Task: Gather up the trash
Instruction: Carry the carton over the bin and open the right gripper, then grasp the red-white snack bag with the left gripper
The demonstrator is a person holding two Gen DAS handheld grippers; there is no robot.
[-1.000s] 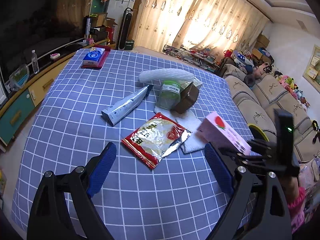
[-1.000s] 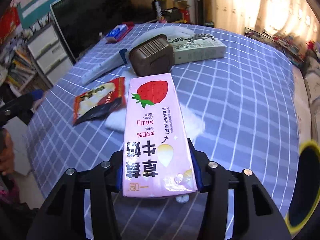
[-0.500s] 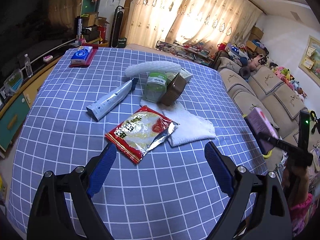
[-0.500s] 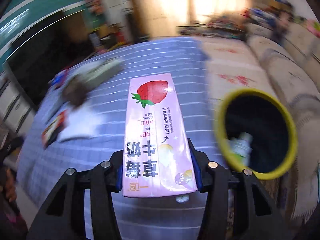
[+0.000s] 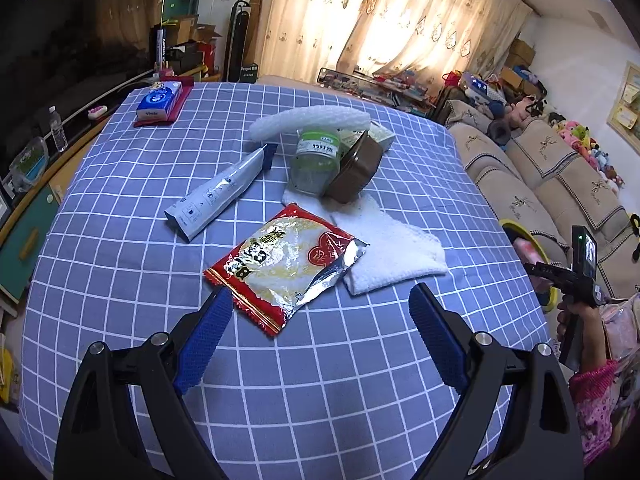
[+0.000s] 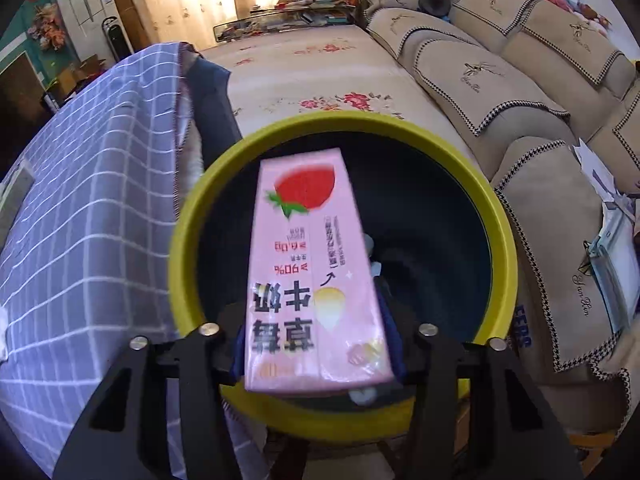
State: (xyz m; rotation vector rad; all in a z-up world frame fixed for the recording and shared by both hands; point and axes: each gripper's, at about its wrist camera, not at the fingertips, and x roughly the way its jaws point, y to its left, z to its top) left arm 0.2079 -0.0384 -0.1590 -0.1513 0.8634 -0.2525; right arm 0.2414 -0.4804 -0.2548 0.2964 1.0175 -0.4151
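My right gripper point(image 6: 318, 344) hangs over a yellow-rimmed dark bin point(image 6: 192, 248) beside the table. Its jaws are opening, and the pink strawberry milk carton point(image 6: 312, 264) between them is blurred and tilted, slipping towards the bin. My left gripper point(image 5: 319, 294) stands open and empty above the checked tablecloth point(image 5: 120, 240), just in front of a red snack bag point(image 5: 288, 264). Behind the bag lie a white cloth point(image 5: 396, 248), a grey tube point(image 5: 218, 196), a green-lidded jar point(image 5: 314, 160), a brown tub point(image 5: 356, 168) and a white foam sleeve point(image 5: 312, 120).
A blue tissue pack point(image 5: 160, 100) lies at the table's far left corner. A beige sofa point(image 6: 520, 80) runs along the right, close to the bin. A low cabinet point(image 5: 36, 216) lines the table's left side. A hand point(image 5: 572, 320) holds the right gripper past the table's right edge.
The right gripper swung off the table to above the bin with the carton, and the carton has come loose in its jaws. The left gripper crept forward towards the snack bag.
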